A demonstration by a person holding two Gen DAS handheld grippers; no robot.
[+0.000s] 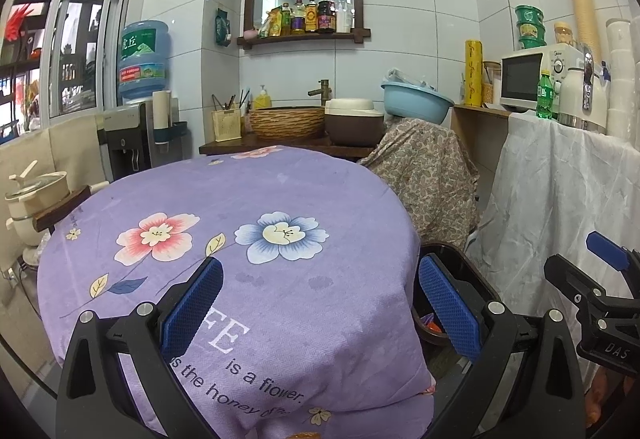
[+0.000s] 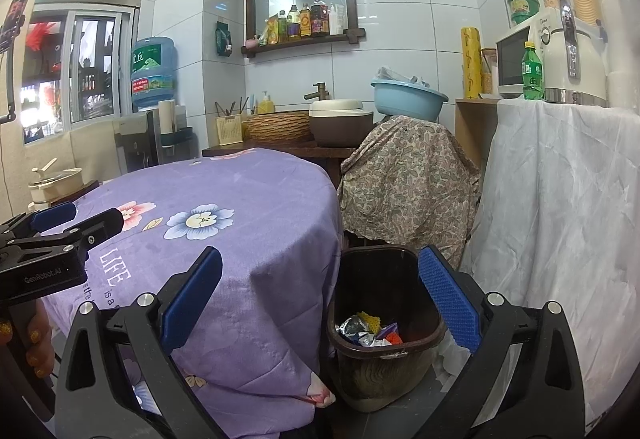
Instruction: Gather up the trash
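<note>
Currently, your left hand-held gripper [image 1: 320,313] hangs over the bench [image 1: 240,199] with its jaws spread wide and nothing between the pads. Your right hand-held gripper [image 2: 320,299] is likewise fully open and empty, poised above the dark trash bin [image 2: 384,355]. The bin stands on the floor just beside the purple flowered cloth [image 2: 248,239]. Crumpled wrappers [image 2: 370,329] lie in the bin's bottom.

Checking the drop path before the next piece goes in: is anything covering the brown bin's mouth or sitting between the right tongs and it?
Nothing visible does. The brown bin stands open beside the purple tablecloth, with wrappers at its bottom. The right tongs are open and empty above it.
</note>
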